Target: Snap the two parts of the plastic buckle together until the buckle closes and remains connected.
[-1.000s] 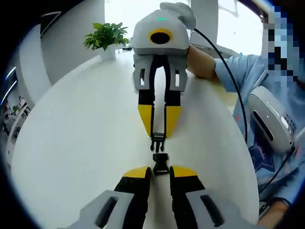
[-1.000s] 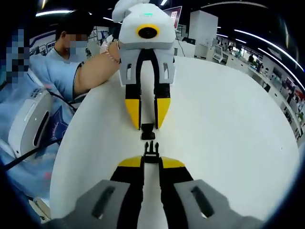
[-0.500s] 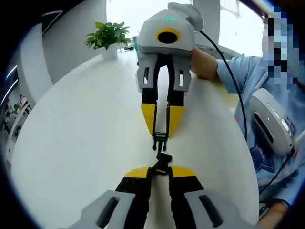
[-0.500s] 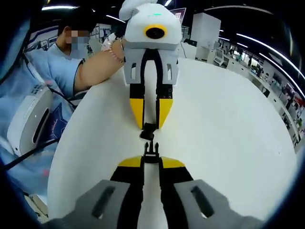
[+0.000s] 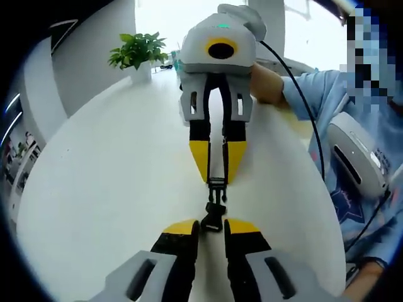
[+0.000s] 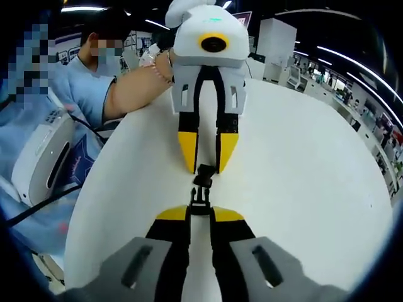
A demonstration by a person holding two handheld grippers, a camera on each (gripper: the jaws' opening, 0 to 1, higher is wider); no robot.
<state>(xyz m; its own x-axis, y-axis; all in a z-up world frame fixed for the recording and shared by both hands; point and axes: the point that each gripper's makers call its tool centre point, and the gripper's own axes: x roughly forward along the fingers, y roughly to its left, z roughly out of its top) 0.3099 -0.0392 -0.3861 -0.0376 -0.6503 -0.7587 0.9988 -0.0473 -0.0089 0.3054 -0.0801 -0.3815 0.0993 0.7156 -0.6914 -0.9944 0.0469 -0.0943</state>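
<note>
**Buckle halves tip to tip above the white table**

Where the two grippers face each other, the left gripper (image 5: 212,226) clenches the black socket half (image 5: 213,218) and the right gripper (image 6: 200,214) clenches the pronged half (image 6: 199,199). The halves touch, slightly angled, above the table (image 5: 113,182); whether they have latched is hard to make out.

The white table (image 5: 107,189) lies bare and open on both sides of the two grippers. A potted plant (image 5: 138,51) stands at its far edge, well apart. The person's arm (image 6: 129,91) borders one side.
</note>
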